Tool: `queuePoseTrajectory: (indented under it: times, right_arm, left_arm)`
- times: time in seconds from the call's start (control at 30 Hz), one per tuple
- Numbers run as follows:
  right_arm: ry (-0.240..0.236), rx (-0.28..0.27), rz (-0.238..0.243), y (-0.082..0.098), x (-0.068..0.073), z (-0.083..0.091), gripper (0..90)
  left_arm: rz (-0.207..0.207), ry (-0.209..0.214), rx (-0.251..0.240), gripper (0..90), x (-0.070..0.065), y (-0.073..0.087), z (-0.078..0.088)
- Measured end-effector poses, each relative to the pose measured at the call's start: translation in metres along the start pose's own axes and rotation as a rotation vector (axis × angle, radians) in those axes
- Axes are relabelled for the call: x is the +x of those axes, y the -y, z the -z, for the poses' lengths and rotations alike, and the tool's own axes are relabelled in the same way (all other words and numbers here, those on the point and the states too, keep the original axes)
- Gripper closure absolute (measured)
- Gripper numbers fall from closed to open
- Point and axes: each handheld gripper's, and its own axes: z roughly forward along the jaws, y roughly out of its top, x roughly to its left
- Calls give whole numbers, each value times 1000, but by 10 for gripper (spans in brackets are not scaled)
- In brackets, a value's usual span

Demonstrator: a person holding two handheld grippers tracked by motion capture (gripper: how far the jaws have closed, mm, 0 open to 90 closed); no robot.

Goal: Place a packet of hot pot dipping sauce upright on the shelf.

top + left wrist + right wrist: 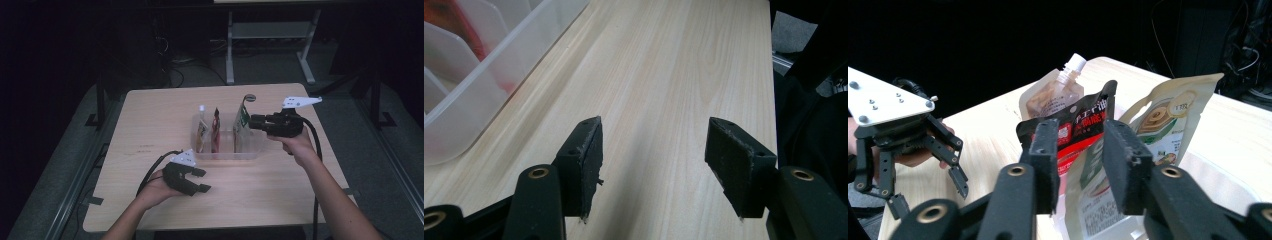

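Note:
A clear divided bin [227, 152] stands mid-table with several pouches upright in it: a spouted beige one [202, 127], a red-and-black one [216, 129] and a green-and-white one [242, 119]. My right gripper [251, 122] is level at the bin's right end, pointing left. In the right gripper view its jaws [1080, 135] stand apart, with the green-and-white pouch [1093, 200] in the gap and no pad pressing on it. A beige pouch [1173, 115] stands just beyond. My left gripper [201, 180] rests low on the table in front of the bin, open, with bare wood between its fingers [586, 160].
The wooden table [150, 130] has its front edge close behind the left hand. In the left gripper view the bin wall [484, 85] is at the upper left. Beyond the table's far edge are a metal frame [270, 45] and cables on a dark floor.

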Motion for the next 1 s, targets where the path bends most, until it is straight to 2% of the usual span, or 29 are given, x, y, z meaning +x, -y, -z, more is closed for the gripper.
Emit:
queuePoseTrajectory:
  times: [0.03,0.07,0.1,0.17,0.27,0.3,0.33,0.37,0.5,1.0]
  right_arm:
    - [8,2,6,0,1,3,616]
    - [19,8,12,0,2,7,555]
    - [19,8,12,0,2,7,555]
    - [56,36,20,0,5,13,462]
    - [67,56,24,2,6,15,422]
    - [74,91,13,4,6,16,369]
    - [74,91,13,4,6,16,369]
    - [90,126,18,7,8,17,326]
    - [104,157,38,13,14,18,285]
    - [119,241,85,38,29,22,265]
  left_arm:
    - [3,-1,4,396,0,0,1]
    - [9,-1,-5,393,0,0,1]
    - [9,-1,-5,390,0,0,1]
    - [11,-4,1,387,1,0,2]
    - [15,-7,-5,384,1,0,2]
    - [15,-9,-7,381,1,1,2]
    - [4,-11,-2,381,2,1,3]
    - [9,-12,-6,378,2,1,3]
    - [14,-20,-6,372,4,2,5]
    - [36,-79,-1,362,9,9,22]
